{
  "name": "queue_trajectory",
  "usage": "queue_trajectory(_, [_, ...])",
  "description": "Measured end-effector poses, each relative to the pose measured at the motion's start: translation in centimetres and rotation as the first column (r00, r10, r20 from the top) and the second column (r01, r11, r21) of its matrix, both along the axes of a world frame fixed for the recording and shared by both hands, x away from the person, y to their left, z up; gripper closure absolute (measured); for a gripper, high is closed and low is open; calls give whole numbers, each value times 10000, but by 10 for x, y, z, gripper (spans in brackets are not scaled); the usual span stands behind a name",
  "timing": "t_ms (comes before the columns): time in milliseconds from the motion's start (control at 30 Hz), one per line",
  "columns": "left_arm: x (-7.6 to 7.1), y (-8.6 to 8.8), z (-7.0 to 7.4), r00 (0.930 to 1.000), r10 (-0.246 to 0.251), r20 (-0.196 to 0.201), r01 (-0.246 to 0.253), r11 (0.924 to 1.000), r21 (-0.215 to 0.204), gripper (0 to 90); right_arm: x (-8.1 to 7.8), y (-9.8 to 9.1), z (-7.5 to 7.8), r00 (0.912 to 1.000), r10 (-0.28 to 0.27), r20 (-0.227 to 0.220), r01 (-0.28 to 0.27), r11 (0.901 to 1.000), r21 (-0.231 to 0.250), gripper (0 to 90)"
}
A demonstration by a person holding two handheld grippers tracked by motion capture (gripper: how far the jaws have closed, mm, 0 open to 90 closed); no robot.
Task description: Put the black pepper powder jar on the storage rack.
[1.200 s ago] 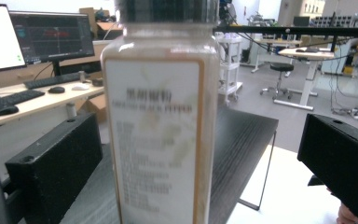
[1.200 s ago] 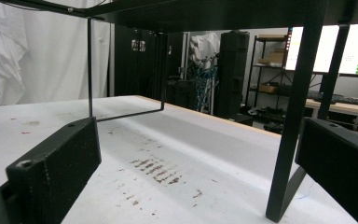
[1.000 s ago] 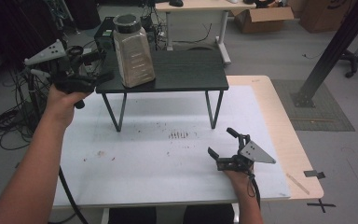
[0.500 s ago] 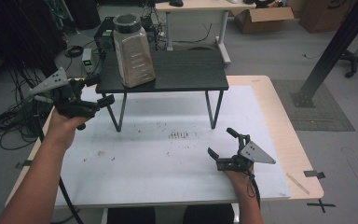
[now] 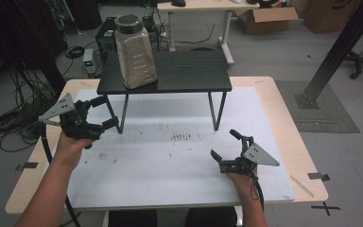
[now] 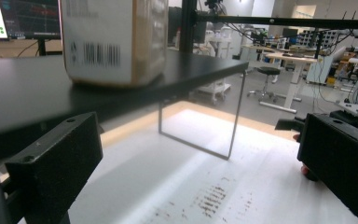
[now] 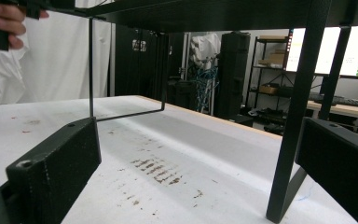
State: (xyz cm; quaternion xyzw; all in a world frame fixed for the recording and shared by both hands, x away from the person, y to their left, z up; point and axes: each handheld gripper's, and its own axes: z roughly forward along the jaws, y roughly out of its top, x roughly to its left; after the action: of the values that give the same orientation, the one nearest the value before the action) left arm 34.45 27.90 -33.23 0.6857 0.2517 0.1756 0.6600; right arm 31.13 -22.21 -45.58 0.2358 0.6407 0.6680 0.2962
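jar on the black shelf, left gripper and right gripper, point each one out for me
jar (image 5: 135, 54): high view, on its ribbed front wall.
left gripper (image 5: 105, 112): high view, midway between its open fingertips.
right gripper (image 5: 223, 144): high view, midway between its open fingertips.

Looks like a robotics or research lab, not anybody's home. The floor is plain grey with cables lying around in tangles, and black electronics boxes sit right on it. There's a cardboard box by a height-adjustable desk, plus a black aluminium frame post bolted down. The gripper views show lit monitors, equipment racks, more desks and stools further back.
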Motion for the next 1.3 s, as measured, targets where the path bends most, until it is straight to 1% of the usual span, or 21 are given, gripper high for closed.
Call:
queue_trajectory(100, [-1,2,-11,10000,18,-34,-18,10000,-48,2,0,0,0,10000,5,1,-5,10000,5,0])
queue_trajectory(133, [-1,2,-11,10000,18,-34,-18,10000,-48,2,0,0,0,10000,5,1,-5,10000,5,0])
queue_trajectory(167, [-3,3,-18,10000,91,14,-91,9999,-137,2,0,0,0,10000,8,4,-8,10000,-1,0])
queue_trajectory(200, [-3,3,-18,10000,91,14,-91,9999,-137,2,0,0,0,10000,11,-1,-11,10000,-5,0])
queue_trajectory(233, [-4,4,-24,9999,126,41,-125,9997,-221,2,0,0,0,10000,13,-4,-13,10000,-5,0])
queue_trajectory(267, [-5,5,-27,9999,152,35,-151,9996,-256,2,0,0,0,10000,13,-6,-13,10000,-3,0])
queue_trajectory(333, [-5,5,-30,9999,153,17,-152,9996,-236,3,0,0,0,10000,9,-10,-9,10000,1,0])
queue_trajectory(367, [-6,6,-36,9998,199,9,-199,9996,-223,2,0,0,0,10000,9,-12,-9,10000,0,0])
queue_trajectory(467, [-6,6,-46,9996,247,-95,-250,9993,-275,3,0,0,0,10000,4,-1,-4,10000,-7,0])
queue_trajectory(567, [-7,6,-54,9996,230,-143,-233,9995,-232,3,0,0,0,10000,-3,0,3,10000,3,0])
queue_trajectory(700, [-10,4,-67,9998,123,-148,-122,9999,46,2,0,0,0,10000,0,3,0,10000,-1,0])
queue_trajectory(767, [-12,4,-73,9997,136,-183,-135,9999,45,3,0,0,0,10000,5,-5,-5,10000,6,0])
queue_trajectory(800, [-12,4,-73,9997,136,-183,-135,9999,45,3,0,0,0,10000,5,-5,-5,10000,6,0])
queue_trajectory(833, [-14,5,-80,9995,217,-210,-217,9998,-3,4,0,0,0,10000,17,-26,-17,10000,4,0])
queue_trajectory(867, [-15,5,-84,9994,266,-228,-267,9996,-64,3,0,0,0,10000,22,-23,-22,10000,-2,0])
queue_trajectory(900, [-15,5,-84,9994,266,-228,-267,9996,-64,3,0,0,0,10000,18,-23,-18,10000,-9,0])
queue_trajectory(933, [-18,6,-90,9992,334,-203,-337,9993,-164,4,0,0,0,10000,13,-22,-14,10000,-15,0])
queue_trajectory(967, [-19,6,-94,9991,365,-209,-369,9991,-217,4,0,0,0,10000,10,-19,-10,10000,-16,0])
queue_trajectory(1033, [-20,7,-96,9990,381,-239,-387,9990,-227,5,0,0,0,10000,10,-22,-10,10000,-13,0])
queue_trajectory(1067, [-22,7,-101,9989,430,-199,-434,9988,-212,5,0,0,0,10000,8,-12,-8,10000,-14,0])
queue_trajectory(1300, [-23,6,-113,9985,553,-57,-554,9984,-147,9,0,0,0,10000,27,46,-27,10000,-58,0])
